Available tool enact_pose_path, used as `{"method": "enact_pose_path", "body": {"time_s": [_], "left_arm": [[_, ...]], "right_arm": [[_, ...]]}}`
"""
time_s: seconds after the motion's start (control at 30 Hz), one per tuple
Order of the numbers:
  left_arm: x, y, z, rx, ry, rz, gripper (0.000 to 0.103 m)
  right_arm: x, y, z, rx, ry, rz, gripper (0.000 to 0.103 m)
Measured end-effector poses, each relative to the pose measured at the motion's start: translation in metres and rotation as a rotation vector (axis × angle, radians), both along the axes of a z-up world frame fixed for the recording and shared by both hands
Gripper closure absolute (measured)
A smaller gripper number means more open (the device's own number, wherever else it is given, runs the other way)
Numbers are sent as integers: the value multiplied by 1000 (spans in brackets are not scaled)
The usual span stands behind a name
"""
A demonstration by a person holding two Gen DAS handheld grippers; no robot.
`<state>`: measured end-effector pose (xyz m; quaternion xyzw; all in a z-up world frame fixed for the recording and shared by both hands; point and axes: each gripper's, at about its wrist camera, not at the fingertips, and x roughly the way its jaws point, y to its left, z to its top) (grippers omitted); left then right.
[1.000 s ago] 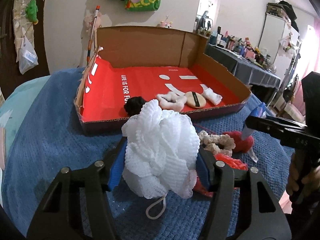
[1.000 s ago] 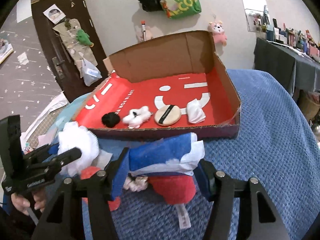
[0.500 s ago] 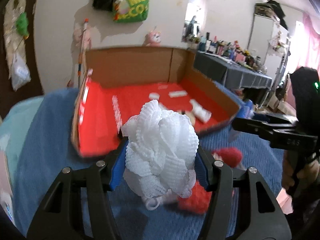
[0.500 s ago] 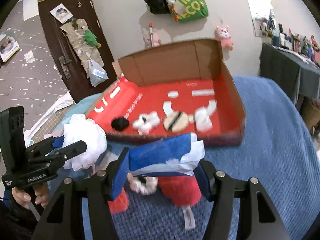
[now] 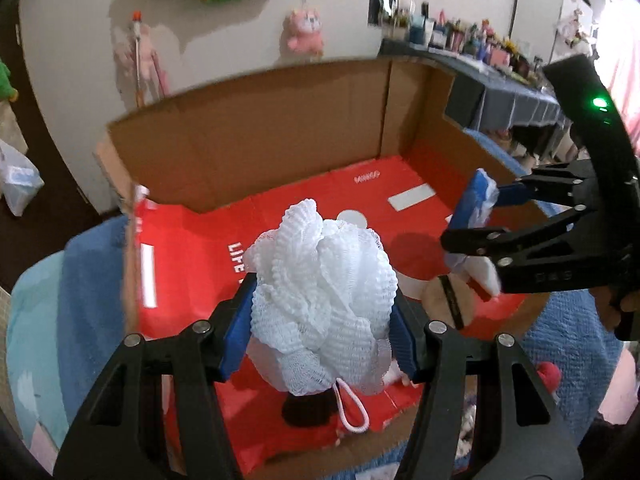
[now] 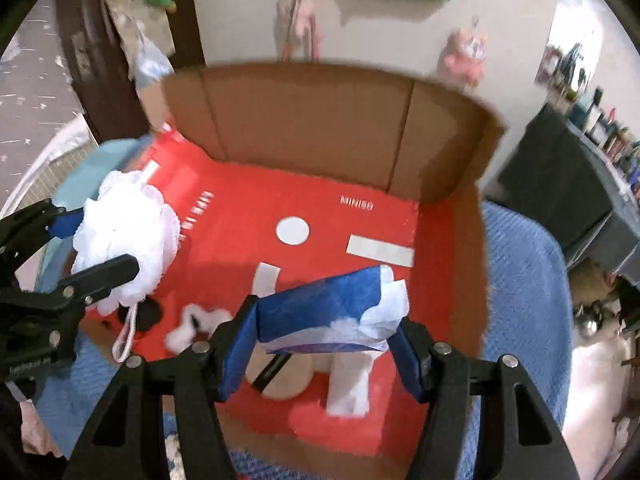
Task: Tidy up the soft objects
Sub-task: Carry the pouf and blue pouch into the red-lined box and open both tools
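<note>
My left gripper (image 5: 320,336) is shut on a white mesh bath puff (image 5: 320,300), held over the front left of the red-lined cardboard box (image 5: 280,152). The puff's cord loop hangs below it. My right gripper (image 6: 324,340) is shut on a blue tissue pack (image 6: 320,308) with white tissue (image 6: 388,304) sticking out, held over the box's front right. Each gripper shows in the other's view: the right gripper (image 5: 476,216) with the tissue pack, the left gripper (image 6: 92,248) with the puff (image 6: 124,240). Inside the box lie a black pompom (image 6: 148,312), a white fluffy scrunchie (image 6: 192,324), a round beige powder puff (image 6: 280,376) and a white folded piece (image 6: 348,384).
The box sits on a blue knitted blanket (image 6: 520,280). A red soft thing (image 5: 548,374) and other loose pieces lie on the blanket in front of the box. A cluttered dark-covered table (image 6: 580,184) stands at the right, a dark door (image 6: 104,52) at the left.
Both grippers have moved forward from above the blanket to over the box, each still holding its item. The loose items on the blanket have dropped below and behind them.
</note>
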<state>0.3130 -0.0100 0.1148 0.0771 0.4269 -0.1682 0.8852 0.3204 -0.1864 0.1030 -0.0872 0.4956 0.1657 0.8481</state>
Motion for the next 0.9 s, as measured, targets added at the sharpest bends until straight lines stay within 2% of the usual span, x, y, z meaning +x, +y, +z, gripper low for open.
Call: {"method": "enact_pose_path", "body": {"time_s": [0.1,0.23,0.33,0.9], "left_arm": [[15,-9,-14,50,35,-8,46],[26,-13,-28,61,86,-3,46],[32,-15,-33,92,72,4,45],[37,-15,-36,98,43,6,34]], "right_arm": [[26,2,-23,-40,101,-19,39],[46,8,-42,-94,168,-35,39],[55,11,-52,-106,212,-41,39],[64,5,-61,-113,222,-44,32]]}}
